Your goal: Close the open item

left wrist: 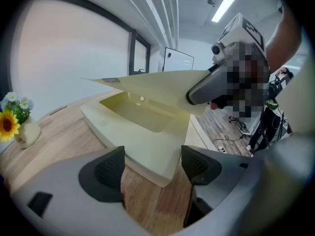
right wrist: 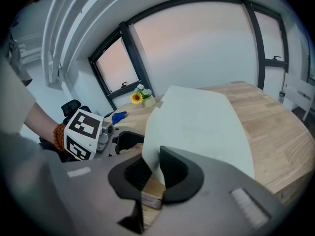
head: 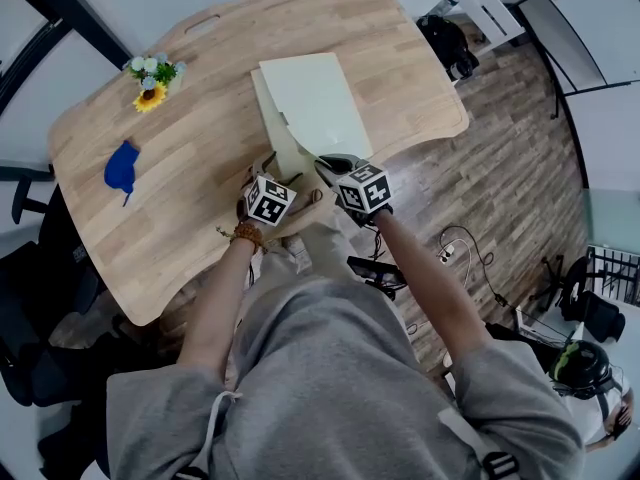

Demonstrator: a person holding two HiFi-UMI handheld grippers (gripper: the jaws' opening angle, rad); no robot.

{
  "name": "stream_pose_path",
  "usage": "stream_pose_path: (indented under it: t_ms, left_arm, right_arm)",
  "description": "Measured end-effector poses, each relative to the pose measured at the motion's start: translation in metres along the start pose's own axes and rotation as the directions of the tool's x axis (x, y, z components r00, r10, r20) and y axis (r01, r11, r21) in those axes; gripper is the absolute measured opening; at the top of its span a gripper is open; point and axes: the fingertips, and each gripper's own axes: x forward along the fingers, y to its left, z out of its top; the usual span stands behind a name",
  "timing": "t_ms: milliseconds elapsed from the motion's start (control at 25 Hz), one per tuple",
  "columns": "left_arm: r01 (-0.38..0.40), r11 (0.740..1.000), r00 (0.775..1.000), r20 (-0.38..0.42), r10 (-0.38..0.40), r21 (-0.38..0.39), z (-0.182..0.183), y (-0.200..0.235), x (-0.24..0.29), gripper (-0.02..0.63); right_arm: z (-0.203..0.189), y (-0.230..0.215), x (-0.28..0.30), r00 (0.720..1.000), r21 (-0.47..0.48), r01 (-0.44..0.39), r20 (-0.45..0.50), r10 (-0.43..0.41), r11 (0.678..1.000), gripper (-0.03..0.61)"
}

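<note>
While the right gripper (right wrist: pixel 153 170) pinches the edge of the cream lid (right wrist: pixel 202 127), lower it evenly onto the box base (left wrist: pixel 147 141) (at twelve o'clock on the wooden table (head: pixel 200 98)); the left gripper (left wrist: pixel 152 168), jaws apart at that base's near corner, could steady it.

Pale box (head: pixel 276 140) on wooden table (head: pixel 400 48), lid (head: pixel 315 103) up. Left gripper (head: pixel 264 172) and right gripper (head: pixel 328 164) at box's near end. Small flowers (head: pixel 152 73) and blue thing (head: pixel 120 168) off to left, well apart from box.
</note>
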Motion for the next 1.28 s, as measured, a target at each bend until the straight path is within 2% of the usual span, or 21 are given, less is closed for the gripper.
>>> stream_pose_path:
  t_ms: [560,1040,1280]
  left_arm:
    - [0.000,1.000,1.000,0.012,0.000,-0.003,0.001,0.000,0.000,0.348]
    - [0.006,1.000,1.000,0.015,-0.006,-0.001,-0.001,0.000,0.000,0.348]
    - [0.007,1.000,1.000,0.014,-0.007,-0.002,-0.001,0.000,0.000,0.348]
  right_arm:
    - [-0.014,0.000,0.024,0.996,-0.018,0.012,-0.083,-0.014,1.000,0.046]
    - [-0.025,-0.001,0.039,0.985,-0.099,0.025,-0.169,-0.041,0.995,0.048]
    - [-0.024,-0.003,0.035,0.985,-0.136,0.035,-0.166,-0.057,0.990,0.046]
